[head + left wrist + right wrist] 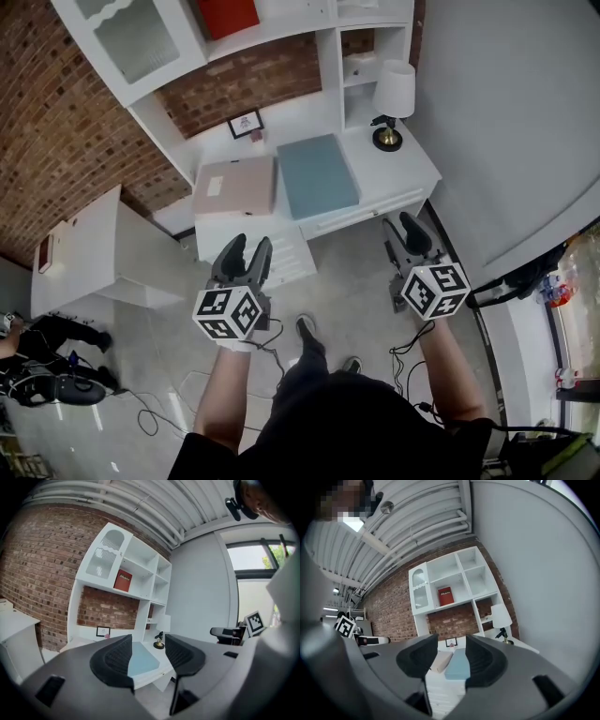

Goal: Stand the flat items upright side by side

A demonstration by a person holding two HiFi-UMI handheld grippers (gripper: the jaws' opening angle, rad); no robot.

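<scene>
Two grippers are held in front of a white desk point(401, 176), and the desk is not touched by either of them. The jaws of the left gripper point(247, 246) are spread apart and nothing is held between them. The jaws of the right gripper point(400, 223) are spread apart too, a little less widely, and nothing is gripped by them.

A pink book point(234, 186) and a blue book point(317, 174) are laid flat on the desk, just beside each other. The pink book is found straight ahead of the left gripper. The blue book is found ahead of the left gripper and to its right, and ahead of the right gripper and to its left. In the left gripper view only the blue book is seen through the gap of the jaws; in the right gripper view both books are seen through the gap, well ahead.

Beyond the books, a small framed picture point(246, 123) is stood against the brick wall point(56, 112). A lamp point(392, 98) is placed on the desk, ahead of the right gripper. A red book point(228, 14) is kept upright in the shelf point(281, 28) above the desk.
</scene>
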